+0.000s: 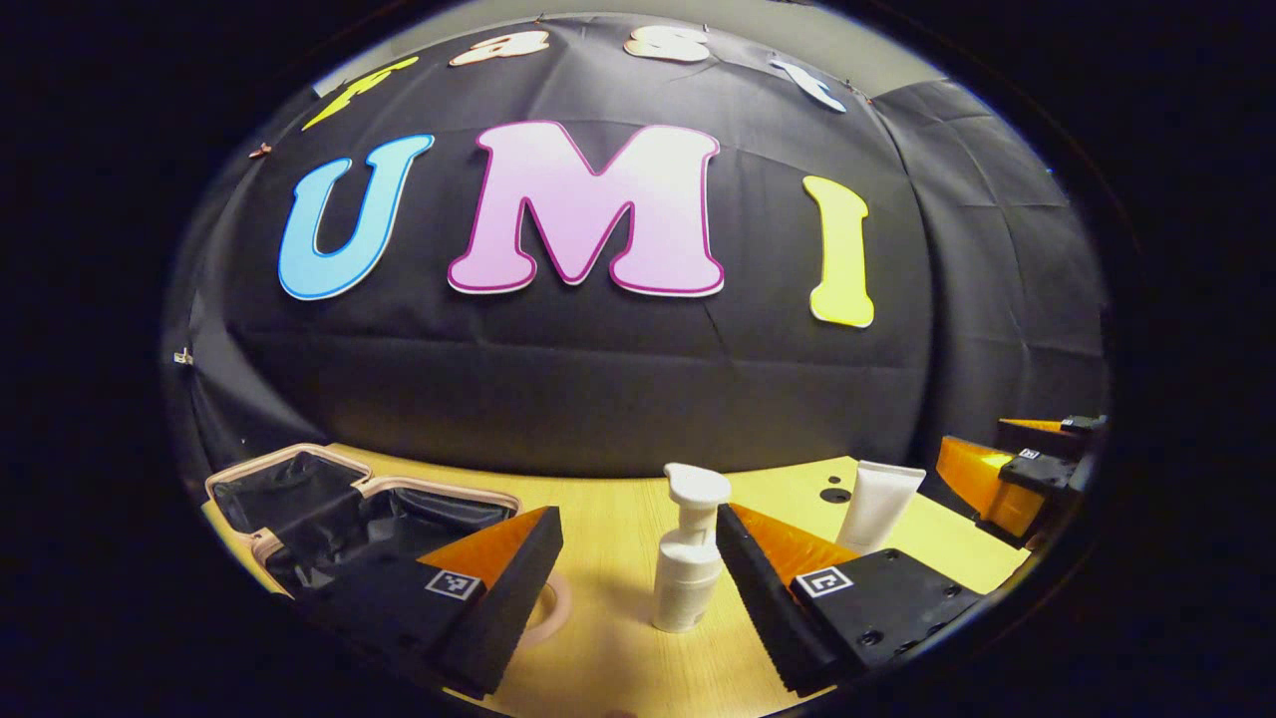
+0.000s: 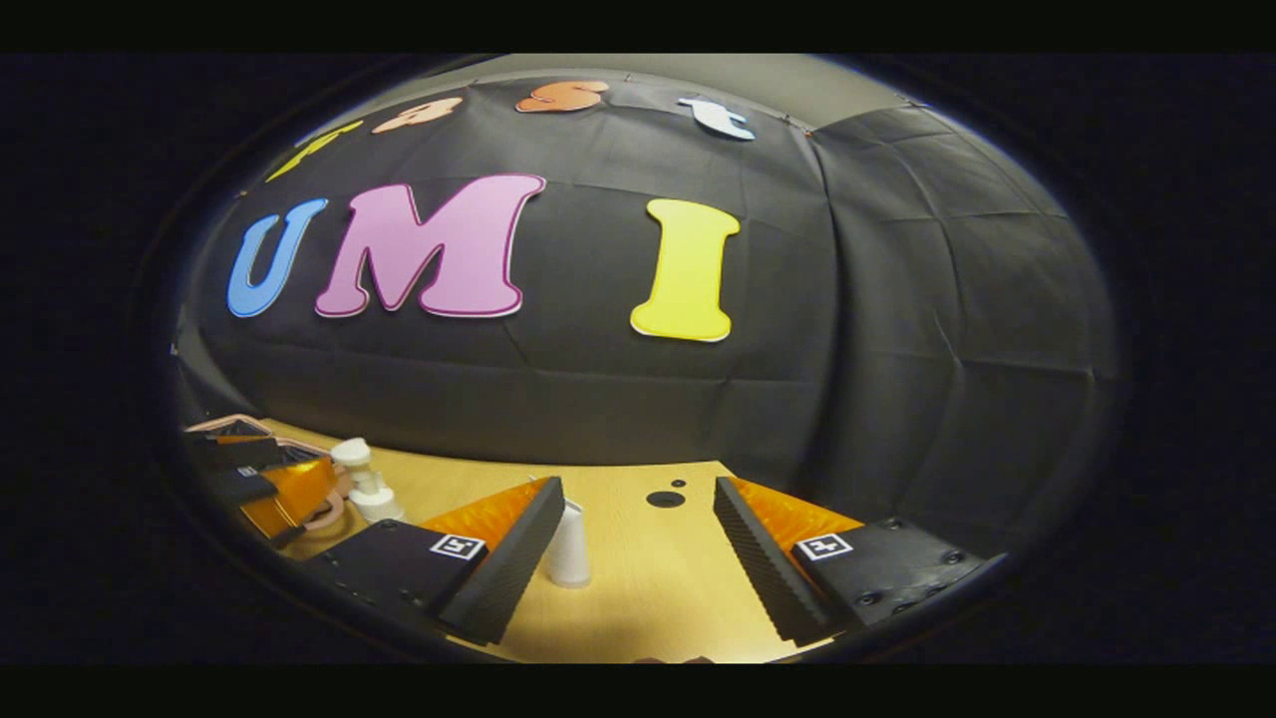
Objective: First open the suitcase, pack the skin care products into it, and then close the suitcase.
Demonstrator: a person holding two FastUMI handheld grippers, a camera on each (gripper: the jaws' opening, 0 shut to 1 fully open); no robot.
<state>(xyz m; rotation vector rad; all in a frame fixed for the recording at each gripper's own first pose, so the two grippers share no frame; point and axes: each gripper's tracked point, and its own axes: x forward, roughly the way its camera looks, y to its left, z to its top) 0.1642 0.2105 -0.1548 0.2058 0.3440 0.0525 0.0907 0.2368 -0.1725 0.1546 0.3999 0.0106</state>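
Table (image 1: 618,638): pale wood grain, smooth, slight sheen.
Pump bottle (image 1: 688,568): white plastic, matt.
Tube (image 1: 877,507): white plastic, smooth, soft gloss.
Suitcase (image 1: 329,504): dark cloth lining, pinkish smooth rim.
Wall (image 1: 598,379): black cloth, matt, creased.

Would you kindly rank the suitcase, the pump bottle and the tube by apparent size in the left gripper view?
1. Suitcase, lying open, clearly the largest.
2. Pump bottle.
3. Tube.
The tube stands farther from the camera than the bottle, so their true order is uncertain.

Open suitcase (image 1: 299,489) — upright pump bottle (image 1: 688,558), tube (image 1: 877,504)
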